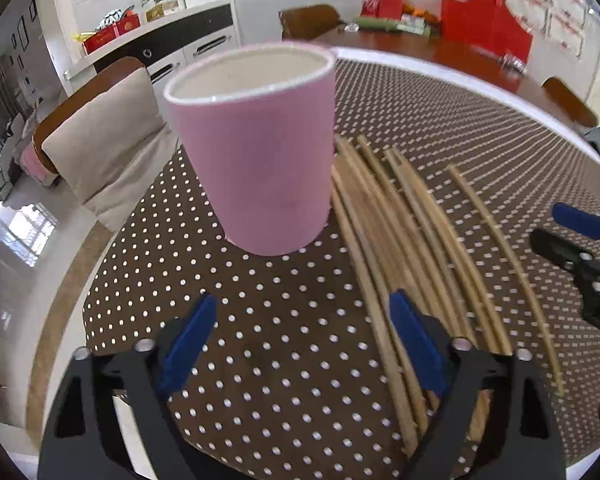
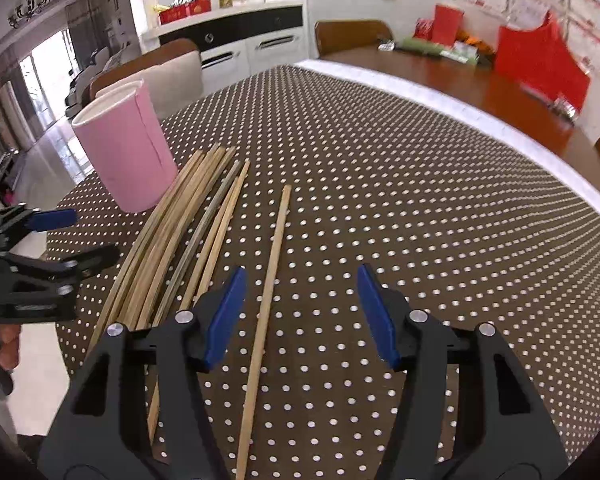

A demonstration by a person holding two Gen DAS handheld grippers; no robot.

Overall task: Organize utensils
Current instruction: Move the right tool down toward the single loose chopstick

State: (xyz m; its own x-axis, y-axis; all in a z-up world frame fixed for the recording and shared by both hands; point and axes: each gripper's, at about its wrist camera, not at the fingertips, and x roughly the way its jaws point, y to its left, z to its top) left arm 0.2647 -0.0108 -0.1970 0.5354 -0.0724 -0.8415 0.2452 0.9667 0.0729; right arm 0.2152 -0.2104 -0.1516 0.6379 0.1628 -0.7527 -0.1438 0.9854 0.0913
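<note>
On the dotted tablecloth (image 2: 380, 168), from left: pink cup (image 2: 124, 152) upright; touching it, chopstick pile (image 2: 172, 232); one stray chopstick (image 2: 270, 280) apart. Left gripper (image 1: 300, 312) and right gripper (image 2: 300, 280) both spread, empty; likely risk: nudging cup over, or scattering sticks.

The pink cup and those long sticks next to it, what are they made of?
The pink cup looks like paper or thin card with a matte skin: a seam runs down its side and its white rim is rolled. It could be plastic, though. The chopsticks look like bare bamboo or wood: pale tan, dull, streaked along their length, with no shine or paint.
</note>
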